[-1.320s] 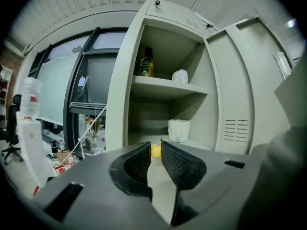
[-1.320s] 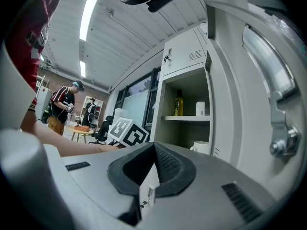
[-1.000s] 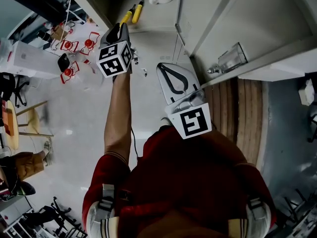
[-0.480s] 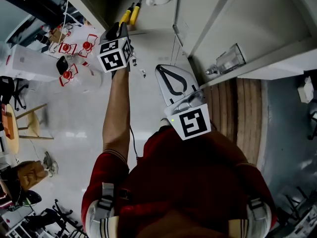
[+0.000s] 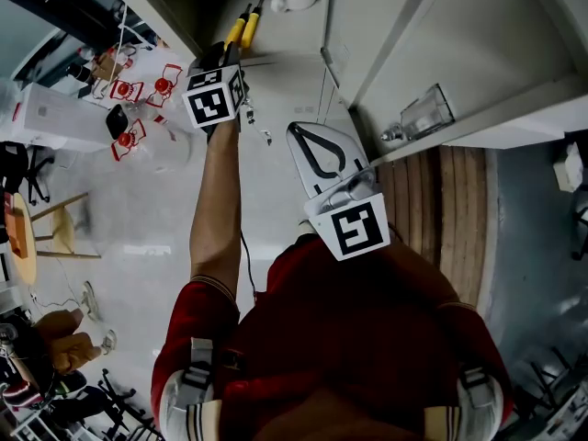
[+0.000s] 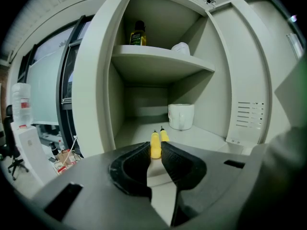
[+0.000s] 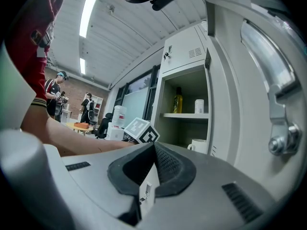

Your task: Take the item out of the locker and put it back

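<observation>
Open office, metal lockers (image 6: 93,80), water cooler (image 6: 21,107), swivel chair (image 6: 12,163) (people (image 7: 88,108) standing beyond)

Locker (image 6: 98,80) looks like painted sheet metal, smooth matt pale grey. The yellow tool handle (image 6: 155,142) is glossy plastic, and the mug (image 6: 181,116) is shiny white ceramic. The left gripper (image 6: 154,150) has a matt grey plastic shell and black ribbed rubbery pads (image 6: 178,164). The door handle (image 7: 272,92) is polished chrome.

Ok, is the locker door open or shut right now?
Open. The door is swung aside, and the left gripper view looks straight in at the white mug and a bottle.
</observation>
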